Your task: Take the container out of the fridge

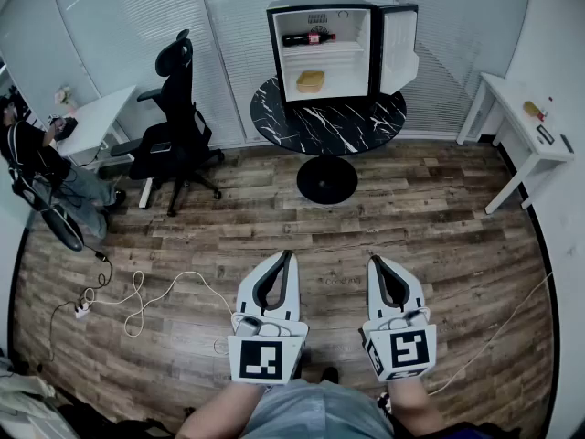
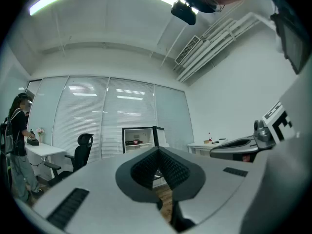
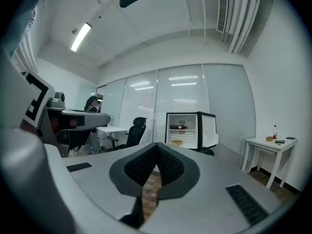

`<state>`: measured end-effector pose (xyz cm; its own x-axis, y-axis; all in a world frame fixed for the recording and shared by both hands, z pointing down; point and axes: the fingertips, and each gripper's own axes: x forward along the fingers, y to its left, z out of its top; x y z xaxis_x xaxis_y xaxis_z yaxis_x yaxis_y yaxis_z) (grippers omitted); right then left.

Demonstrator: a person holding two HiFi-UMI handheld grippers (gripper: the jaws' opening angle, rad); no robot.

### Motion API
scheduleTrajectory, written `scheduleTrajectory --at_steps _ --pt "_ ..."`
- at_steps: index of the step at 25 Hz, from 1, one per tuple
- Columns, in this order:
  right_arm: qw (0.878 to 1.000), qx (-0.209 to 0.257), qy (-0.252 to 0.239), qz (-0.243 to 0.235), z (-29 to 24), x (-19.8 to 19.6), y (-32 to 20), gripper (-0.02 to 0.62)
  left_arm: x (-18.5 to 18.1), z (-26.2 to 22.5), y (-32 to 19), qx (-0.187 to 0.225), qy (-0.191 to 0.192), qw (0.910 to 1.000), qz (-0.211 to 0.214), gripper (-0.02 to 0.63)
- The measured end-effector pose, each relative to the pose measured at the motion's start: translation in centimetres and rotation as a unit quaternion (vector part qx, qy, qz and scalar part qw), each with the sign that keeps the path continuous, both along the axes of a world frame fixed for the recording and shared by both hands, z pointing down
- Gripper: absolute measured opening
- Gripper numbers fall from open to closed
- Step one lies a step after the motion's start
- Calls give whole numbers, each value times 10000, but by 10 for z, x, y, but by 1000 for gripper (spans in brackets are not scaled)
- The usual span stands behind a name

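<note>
Nearest, we hold the left claw (image 1: 289, 256) and right claw (image 1: 374, 262), each pressed together and empty, over the wood floor (image 1: 228, 218). Well beyond, the round black bench (image 1: 329, 128) carries the open fridge (image 1: 376, 53). The yellow container (image 1: 311, 81) sits on its lower shelf, under a bottle (image 1: 309, 38).

The fridge (image 1: 360, 35) is black outside, white inside — the container (image 1: 311, 81) is yellow. The round table (image 1: 329, 122) is black with white streaks — the floor (image 1: 274, 218), brown planks.
</note>
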<state>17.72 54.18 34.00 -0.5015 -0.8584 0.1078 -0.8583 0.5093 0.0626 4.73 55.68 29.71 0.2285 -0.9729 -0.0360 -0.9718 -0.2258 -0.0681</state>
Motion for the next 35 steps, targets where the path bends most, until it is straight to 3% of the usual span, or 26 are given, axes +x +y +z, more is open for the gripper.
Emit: scheduleTrajectory --at_steps 8,26,35 --pt "9999 -81 13 83 8 -17 -33 12 -21 8 -32 20 101 9999 29 14" --pt "9986 107 -140 506 -13 -114 -144 12 -131 -8 -144 244 71 9992 318 14" --pt "9978 -21 -173 644 2 -119 -181 13 -138 13 -180 45 81 9989 449 14"
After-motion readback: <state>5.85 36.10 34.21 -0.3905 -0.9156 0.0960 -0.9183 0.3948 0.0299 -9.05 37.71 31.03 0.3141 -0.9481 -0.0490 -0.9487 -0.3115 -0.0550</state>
